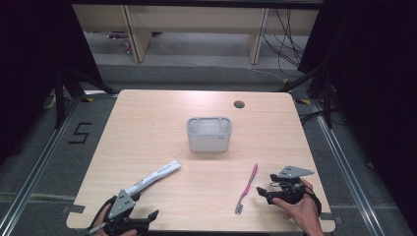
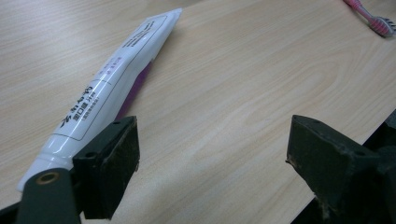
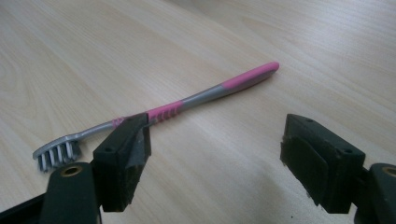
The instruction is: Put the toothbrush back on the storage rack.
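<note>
Both grippers (image 1: pixel 147 216) (image 1: pixel 264 187) wide and empty; toothpaste tube (image 1: pixel 153 176), toothbrush (image 1: pixel 247 188), seemingly empty grey holder (image 1: pixel 209 133) beyond.

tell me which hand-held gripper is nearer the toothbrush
Right. The right hand-held gripper sits just beside the toothbrush, jaws open next to its handle. The left hand-held gripper is at the table's near-left edge, by the toothpaste tube.

On the desk (image 1: pixel 147 128): 1 tub (image 1: pixel 209 133), grey, w/ compartments, approx centre. 1 toothpaste tube (image 1: pixel 152 178), white, near-left. 1 toothbrush (image 1: pixel 247 188), pink/grey, near-right. So 3 loose items total, 1 of each kind. Plus 2 tongs: left (image 1: pixel 147 218) & right (image 1: pixel 263 192), each w/ 2 black jaws, set apart. 1 round hole (image 1: pixel 239 104) in desk top, far side.
</note>
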A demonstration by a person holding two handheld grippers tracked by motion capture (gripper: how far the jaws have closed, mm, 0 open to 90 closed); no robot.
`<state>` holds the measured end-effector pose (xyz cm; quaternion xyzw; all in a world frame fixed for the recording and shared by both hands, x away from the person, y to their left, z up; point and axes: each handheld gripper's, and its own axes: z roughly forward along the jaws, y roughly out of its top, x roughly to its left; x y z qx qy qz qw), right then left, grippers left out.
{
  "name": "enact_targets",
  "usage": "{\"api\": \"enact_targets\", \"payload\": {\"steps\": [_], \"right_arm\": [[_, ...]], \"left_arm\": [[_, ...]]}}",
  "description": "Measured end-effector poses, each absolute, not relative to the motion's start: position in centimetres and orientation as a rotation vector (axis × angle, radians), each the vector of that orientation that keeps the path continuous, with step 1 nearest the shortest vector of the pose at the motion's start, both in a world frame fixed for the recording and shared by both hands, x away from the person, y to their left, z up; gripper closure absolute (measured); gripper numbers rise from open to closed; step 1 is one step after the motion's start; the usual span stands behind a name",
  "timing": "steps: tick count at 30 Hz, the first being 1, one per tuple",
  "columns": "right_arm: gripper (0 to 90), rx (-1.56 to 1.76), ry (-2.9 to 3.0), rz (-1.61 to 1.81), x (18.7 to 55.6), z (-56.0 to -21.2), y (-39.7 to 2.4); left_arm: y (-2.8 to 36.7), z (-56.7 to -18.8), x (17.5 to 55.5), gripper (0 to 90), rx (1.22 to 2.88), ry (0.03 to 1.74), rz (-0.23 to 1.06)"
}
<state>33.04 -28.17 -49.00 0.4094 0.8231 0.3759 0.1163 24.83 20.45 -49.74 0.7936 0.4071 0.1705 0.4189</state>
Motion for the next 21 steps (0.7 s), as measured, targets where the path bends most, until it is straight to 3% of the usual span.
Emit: {"api": "enact_targets", "payload": {"steps": [7, 18, 21], "right_arm": [[32.9, 1.1, 2.415, 1.084, 33.2, -48.5, -28.3], [72.6, 1.062, 2.454, 1.118, 33.1, -47.7, -27.4], [78.4, 0.998, 2.437, 1.119, 33.5, -47.6, -27.6]], "left_arm": [[20.5, -49.7, 24.9, 16.7, 1.995, 1.017, 0.43], [20.4, -49.8, 24.8, 16.7, 1.977, 1.023, 0.429], [20.4, -49.8, 24.8, 16.7, 1.981, 1.02, 0.43]]}}
